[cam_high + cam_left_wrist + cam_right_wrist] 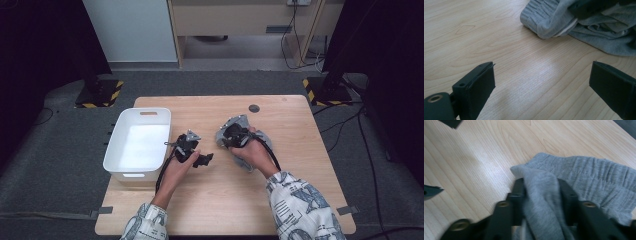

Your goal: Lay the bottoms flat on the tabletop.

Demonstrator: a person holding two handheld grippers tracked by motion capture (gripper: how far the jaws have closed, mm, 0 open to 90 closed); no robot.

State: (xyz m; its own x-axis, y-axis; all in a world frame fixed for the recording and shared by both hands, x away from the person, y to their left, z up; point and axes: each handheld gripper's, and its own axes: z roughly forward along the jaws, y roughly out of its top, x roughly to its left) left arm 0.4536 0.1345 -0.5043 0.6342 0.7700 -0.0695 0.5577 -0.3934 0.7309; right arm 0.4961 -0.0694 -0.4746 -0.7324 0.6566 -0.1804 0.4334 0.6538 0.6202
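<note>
While I lean over the wooden table (295, 165), it spreads wide under both my tools and takes up most of what I see. Off to the far side of my left gripper (204, 159) sits the white bin (113, 150), right at the table's left edge, its long wall just beside my left hand (176, 167). Between my two tools, but nearer the right one, lies the grey cloth (584, 177), a rumpled heap on the wood with a ribbed hem showing.

My right gripper (541, 190) has a fold of that cloth between its jaws. They are pinched in on the bunched fabric, which rises between them and spills out ahead of the tips onto the table. From above, my right hand (257, 152) covers part of the heap, so I can't quite tell how much of the cloth is off the wood, perhaps only the pinched fold.

My left gripper holds nothing. Its jaws stand wide apart over bare wood, low to the surface and pointing toward the cloth (599, 37), whose nearest rolled edge lies a little ahead of the tips and off to one side. A small dark round spot (254, 108) marks the table beyond my right gripper, well apart from the cloth.
</note>
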